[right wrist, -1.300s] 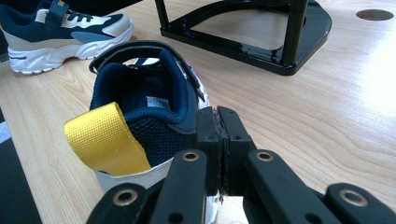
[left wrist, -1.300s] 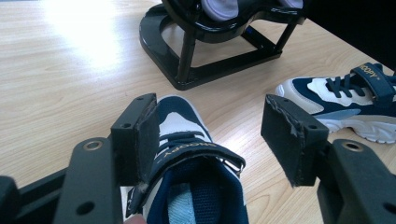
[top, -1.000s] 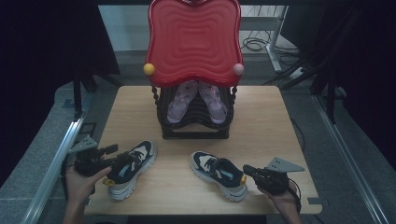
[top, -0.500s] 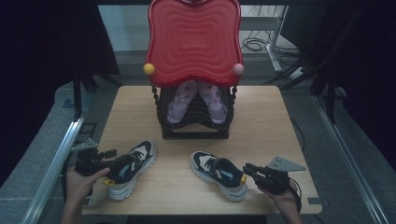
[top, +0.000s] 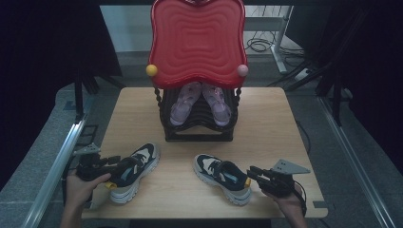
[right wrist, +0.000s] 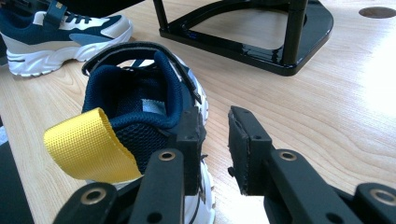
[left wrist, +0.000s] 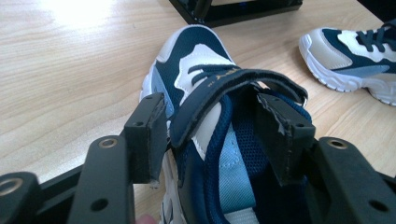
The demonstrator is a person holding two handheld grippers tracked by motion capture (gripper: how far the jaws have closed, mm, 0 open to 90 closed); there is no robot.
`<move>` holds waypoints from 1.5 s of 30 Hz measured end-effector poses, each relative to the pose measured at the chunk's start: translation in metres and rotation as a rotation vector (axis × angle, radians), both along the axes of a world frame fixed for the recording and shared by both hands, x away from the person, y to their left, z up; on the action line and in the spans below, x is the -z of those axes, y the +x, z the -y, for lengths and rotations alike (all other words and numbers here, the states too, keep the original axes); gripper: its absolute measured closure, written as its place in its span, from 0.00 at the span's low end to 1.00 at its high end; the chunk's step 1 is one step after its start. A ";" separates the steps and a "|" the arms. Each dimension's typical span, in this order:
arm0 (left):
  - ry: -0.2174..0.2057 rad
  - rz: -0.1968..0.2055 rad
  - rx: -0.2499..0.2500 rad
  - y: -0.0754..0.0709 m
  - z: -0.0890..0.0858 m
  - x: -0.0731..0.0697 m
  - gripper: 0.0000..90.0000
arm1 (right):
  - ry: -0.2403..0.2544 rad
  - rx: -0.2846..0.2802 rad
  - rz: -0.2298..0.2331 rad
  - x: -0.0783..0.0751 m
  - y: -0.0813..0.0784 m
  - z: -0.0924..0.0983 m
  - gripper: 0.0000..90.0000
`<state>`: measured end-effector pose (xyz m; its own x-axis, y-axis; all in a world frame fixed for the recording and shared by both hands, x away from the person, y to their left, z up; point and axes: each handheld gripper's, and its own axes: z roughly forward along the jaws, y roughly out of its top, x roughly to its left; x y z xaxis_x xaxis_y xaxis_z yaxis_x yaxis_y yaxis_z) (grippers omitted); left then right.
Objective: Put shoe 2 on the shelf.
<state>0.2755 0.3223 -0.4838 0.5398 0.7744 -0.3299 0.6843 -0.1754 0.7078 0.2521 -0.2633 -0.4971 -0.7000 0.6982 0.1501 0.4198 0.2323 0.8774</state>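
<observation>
Two navy-and-white sneakers lie on the wooden table (top: 266, 128). My left gripper (top: 114, 165) reaches over the left sneaker (top: 135, 166). In the left gripper view its jaws (left wrist: 215, 126) straddle that sneaker's strap and tongue (left wrist: 219, 88). They have just been closing and stand open, one pad outside the shoe and one over its opening. My right gripper (top: 252, 172) sits at the heel of the right sneaker (top: 218, 173). Its jaws (right wrist: 215, 133) have just been opening to a narrow gap with only table between them. The left jaw rests beside the heel collar, near the yellow pull tab (right wrist: 84, 144).
A black shoe rack (top: 197, 133) with a red wavy top (top: 197, 42) stands mid-table and holds a pair of lilac sandals (top: 183, 102). Its base (right wrist: 261, 42) lies just beyond the right sneaker. A metal rail (top: 57, 166) runs along the table's left side.
My left gripper has come down a little onto the left sneaker. The right hand and both sneakers have kept their places.
</observation>
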 end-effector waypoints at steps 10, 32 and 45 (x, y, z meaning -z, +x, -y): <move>0.039 -0.037 0.011 0.006 -0.003 0.010 0.61 | -0.005 0.008 -0.007 0.001 -0.001 0.001 0.82; 0.057 -0.018 0.023 0.006 -0.002 0.010 0.75 | 0.090 -0.023 -0.029 -0.016 0.008 0.004 0.62; 0.053 -0.021 0.020 0.006 -0.003 0.010 0.75 | 0.009 -0.184 -0.073 -0.048 0.040 -0.034 0.59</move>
